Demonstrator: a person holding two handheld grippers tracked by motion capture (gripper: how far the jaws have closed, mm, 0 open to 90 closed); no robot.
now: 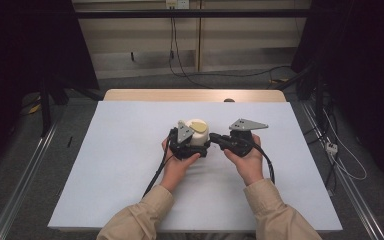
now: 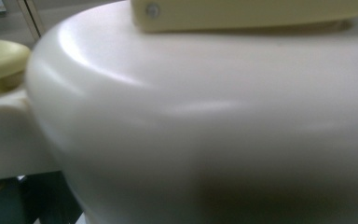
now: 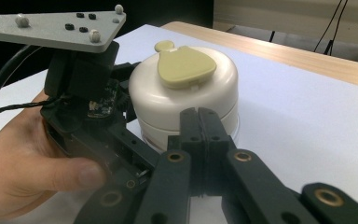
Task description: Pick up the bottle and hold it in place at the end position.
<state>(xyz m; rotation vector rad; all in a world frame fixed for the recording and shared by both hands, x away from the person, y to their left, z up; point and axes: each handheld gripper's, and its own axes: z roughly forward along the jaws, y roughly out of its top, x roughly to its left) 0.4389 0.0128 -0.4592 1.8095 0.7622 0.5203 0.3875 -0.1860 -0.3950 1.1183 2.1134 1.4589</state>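
High view: a person's two hands held a gripper each over a white table; a cream round container sat between them, near the table's middle
Container: squat and round, with a yellowish flap lid on top and a small round knob at the flap's far end; it stood upright on the table
Left gripper: pressed up against the container's side, the cream wall crowding its own view; its jaws could not be made out there, and whether they gripped the body I cannot tell
Right gripper: jaws clenched together, pad against pad, with nothing between them; their tips sat just in front of the container's lower wall, close to touching it
Place relative to the jaws: container directly ahead of the right jaws and slightly above their tips; flap lid higher than the tips and beyond them
Step in hand, as I judged it: left side steadying the container while the closed right tips got ready to work on it
Risk one: a push from the closed tips low on the wall could slide or tip the container; cause, an uncertain hold on the left
Risk two: the tips could skid off the smooth curved wall; cause, no edge there to catch
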